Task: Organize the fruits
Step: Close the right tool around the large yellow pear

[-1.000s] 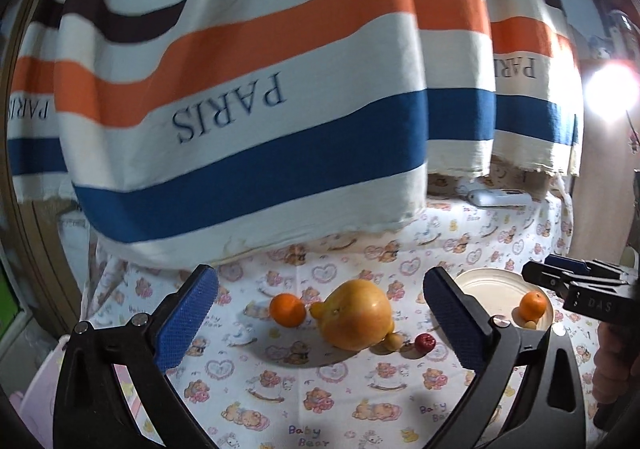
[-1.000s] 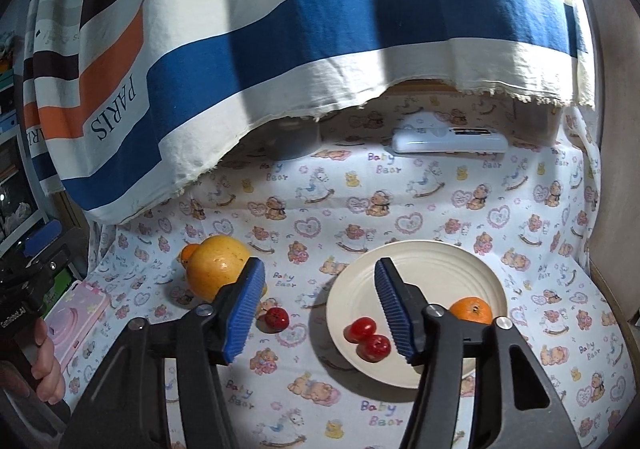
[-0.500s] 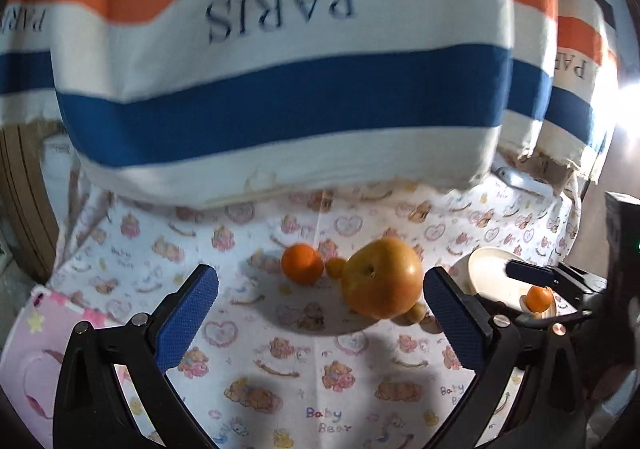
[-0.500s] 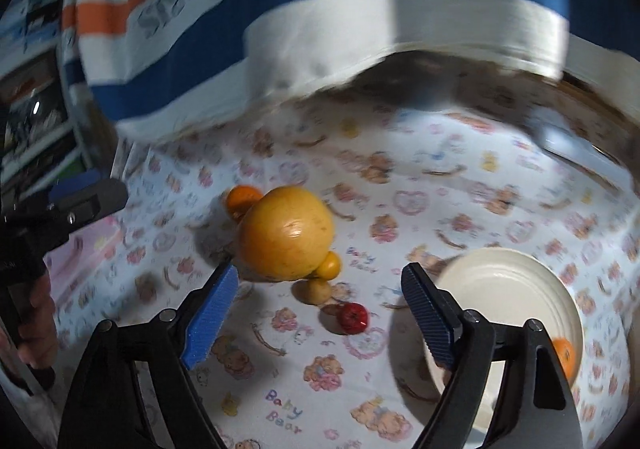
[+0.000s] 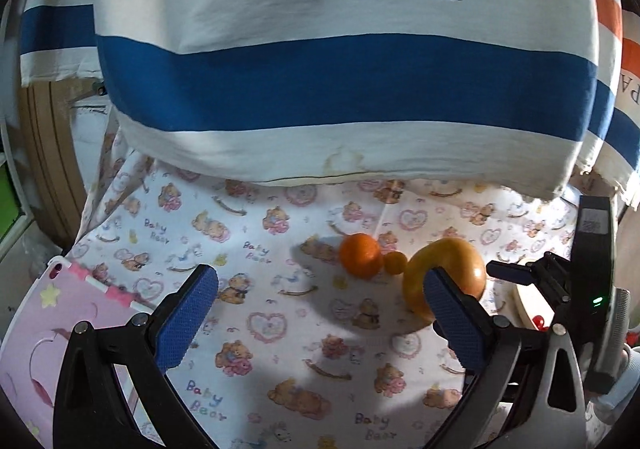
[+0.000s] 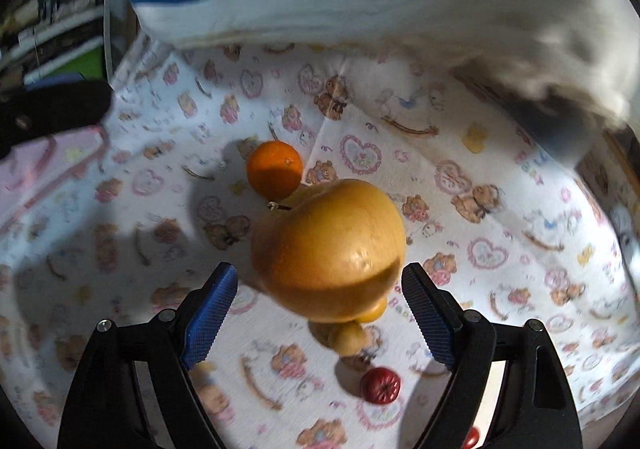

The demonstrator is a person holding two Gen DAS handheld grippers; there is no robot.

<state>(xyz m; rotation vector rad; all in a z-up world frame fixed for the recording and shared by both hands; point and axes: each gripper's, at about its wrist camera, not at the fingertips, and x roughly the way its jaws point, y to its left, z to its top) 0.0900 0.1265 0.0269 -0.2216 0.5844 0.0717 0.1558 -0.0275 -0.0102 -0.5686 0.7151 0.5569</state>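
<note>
Right claw point(image 6: 318, 291) swung from plate to big yellow fruit point(image 6: 328, 249); spread wide (untouched).

The word "PARIS" stands in dark blue capitals on the white band of the striped cloth point(image 5: 348, 61) hanging at the back, printed again at the upper left edge and cut off at the far right (only a "P" shows there). "Baby Bear" repeats in pastel letters across the bear-print sheet point(image 5: 256, 289) spread under the fruit. A small square code label sits on the black housing point(image 5: 594, 233) at the right, too fine to read.
</note>
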